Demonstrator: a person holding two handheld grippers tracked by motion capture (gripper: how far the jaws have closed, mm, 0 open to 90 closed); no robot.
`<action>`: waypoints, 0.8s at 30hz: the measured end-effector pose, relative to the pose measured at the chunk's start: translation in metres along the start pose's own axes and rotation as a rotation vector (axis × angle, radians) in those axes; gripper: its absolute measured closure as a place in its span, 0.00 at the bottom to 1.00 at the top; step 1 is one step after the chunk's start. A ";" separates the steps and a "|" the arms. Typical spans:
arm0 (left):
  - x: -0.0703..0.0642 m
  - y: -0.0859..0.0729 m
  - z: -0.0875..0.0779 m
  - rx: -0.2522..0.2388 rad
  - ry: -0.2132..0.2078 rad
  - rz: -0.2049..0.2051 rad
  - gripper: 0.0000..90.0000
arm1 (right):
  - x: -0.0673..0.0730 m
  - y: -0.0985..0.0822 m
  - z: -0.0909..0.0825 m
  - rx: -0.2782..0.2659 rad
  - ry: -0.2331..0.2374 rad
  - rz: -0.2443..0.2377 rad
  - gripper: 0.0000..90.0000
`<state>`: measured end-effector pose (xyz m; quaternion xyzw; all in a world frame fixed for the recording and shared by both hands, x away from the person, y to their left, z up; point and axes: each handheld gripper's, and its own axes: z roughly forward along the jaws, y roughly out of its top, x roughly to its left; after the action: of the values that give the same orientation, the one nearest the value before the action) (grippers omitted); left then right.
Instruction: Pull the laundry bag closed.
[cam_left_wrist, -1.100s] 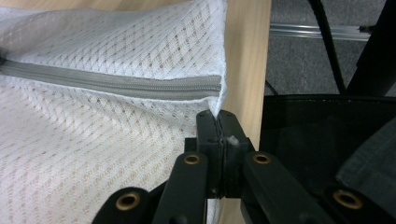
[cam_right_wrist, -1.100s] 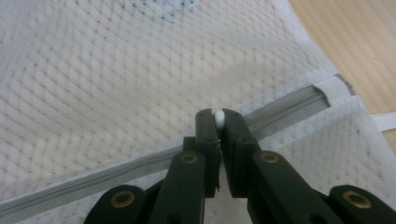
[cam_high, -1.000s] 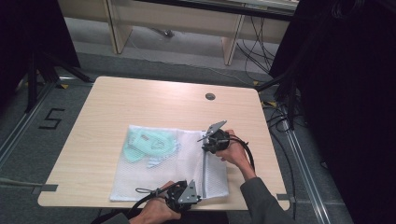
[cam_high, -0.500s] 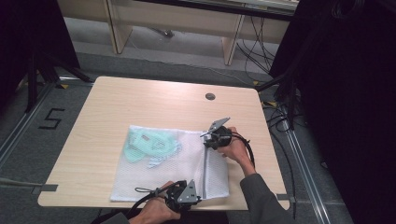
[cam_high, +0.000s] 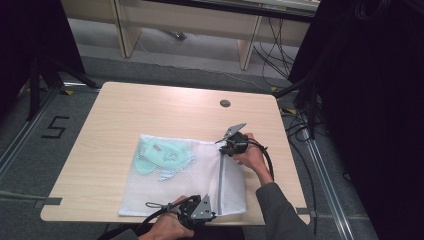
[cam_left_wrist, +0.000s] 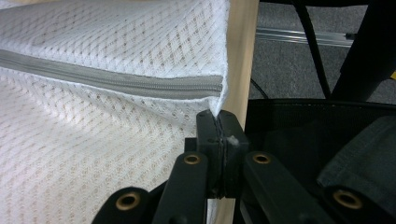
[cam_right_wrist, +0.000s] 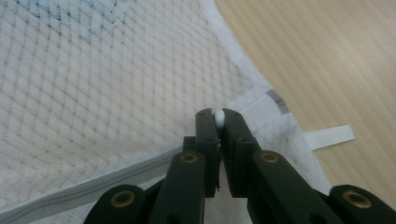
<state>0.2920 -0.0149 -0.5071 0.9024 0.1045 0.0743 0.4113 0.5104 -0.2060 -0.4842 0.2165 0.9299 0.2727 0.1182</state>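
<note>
with our left gripper (cam_left_wrist: 218, 122) clamped on the near corner of the mesh bag (cam_high: 170, 185) lying on the table (cam_high: 150, 110) and our right gripper (cam_right_wrist: 217, 122) pinching the white zipper pull (cam_right_wrist: 218, 116), a hard tug could slip it free.

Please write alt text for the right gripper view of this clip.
The right gripper is shut on a small white zipper pull at the corner of a white mesh laundry bag. The grey zipper runs lower left; the wooden table lies beyond.
</note>
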 end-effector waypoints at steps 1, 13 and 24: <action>0.000 0.000 0.000 -0.001 0.002 0.000 0.99 | -0.001 0.000 0.001 -0.003 -0.005 0.001 0.96; -0.002 0.001 0.000 -0.015 0.000 -0.015 0.99 | -0.007 -0.002 0.002 -0.020 -0.025 0.016 0.96; -0.004 0.001 0.000 -0.006 0.002 -0.006 0.99 | -0.007 -0.002 0.001 -0.026 -0.031 0.053 0.96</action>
<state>0.2887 -0.0166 -0.5066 0.9008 0.1073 0.0743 0.4142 0.5166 -0.2105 -0.4852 0.2438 0.9183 0.2843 0.1280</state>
